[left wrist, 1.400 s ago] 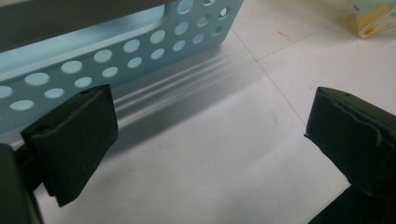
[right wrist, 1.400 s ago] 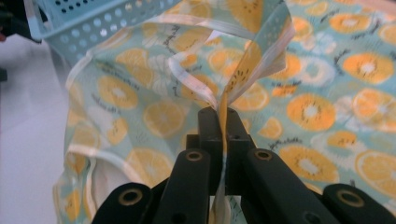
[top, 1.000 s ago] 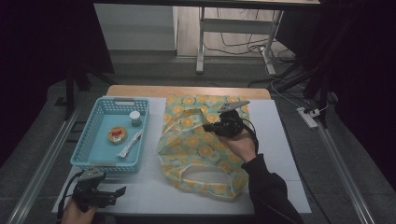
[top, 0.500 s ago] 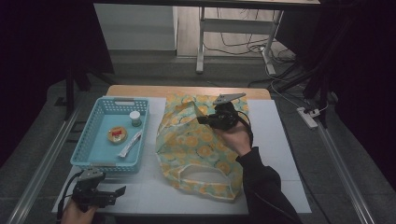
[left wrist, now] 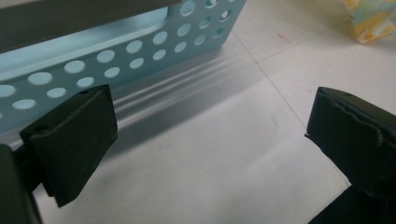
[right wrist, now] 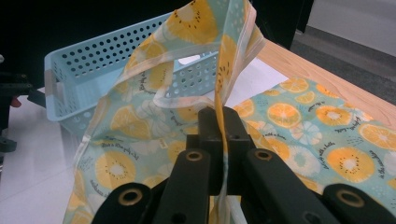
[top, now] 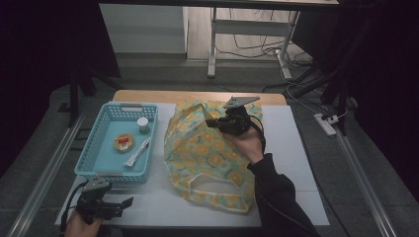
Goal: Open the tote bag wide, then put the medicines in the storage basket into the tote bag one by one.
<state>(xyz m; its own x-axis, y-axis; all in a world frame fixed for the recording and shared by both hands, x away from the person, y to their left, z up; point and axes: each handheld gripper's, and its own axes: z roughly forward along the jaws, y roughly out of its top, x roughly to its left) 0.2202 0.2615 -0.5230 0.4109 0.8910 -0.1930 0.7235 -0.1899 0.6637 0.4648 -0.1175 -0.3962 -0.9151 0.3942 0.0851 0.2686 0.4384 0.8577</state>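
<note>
A cloth bag (top: 207, 158) printed with orange slices on pale green lies across the middle of the white table top. My right gripper (top: 213, 121) is shut on the bag's upper edge and holds that fabric lifted off the table; in the right gripper view the cloth edge (right wrist: 223, 93) runs pinched between the two closed jaws of the right gripper (right wrist: 220, 122). My left gripper (top: 123, 203) rests at the near left corner of the table, open with nothing between its jaws, just in front of the blue basket (left wrist: 93, 56).
The light blue perforated basket (top: 91, 163) stands left of the bag and holds a small white-capped jar (top: 143, 125), a round orange-lidded item (top: 123, 142) and a white sachet (top: 138, 152). A wooden strip (top: 148, 95) edges the table's far side.
My right gripper has risen and moved away toward the far side, pulling the bag's upper edge up with it. The left gripper has stayed put.
</note>
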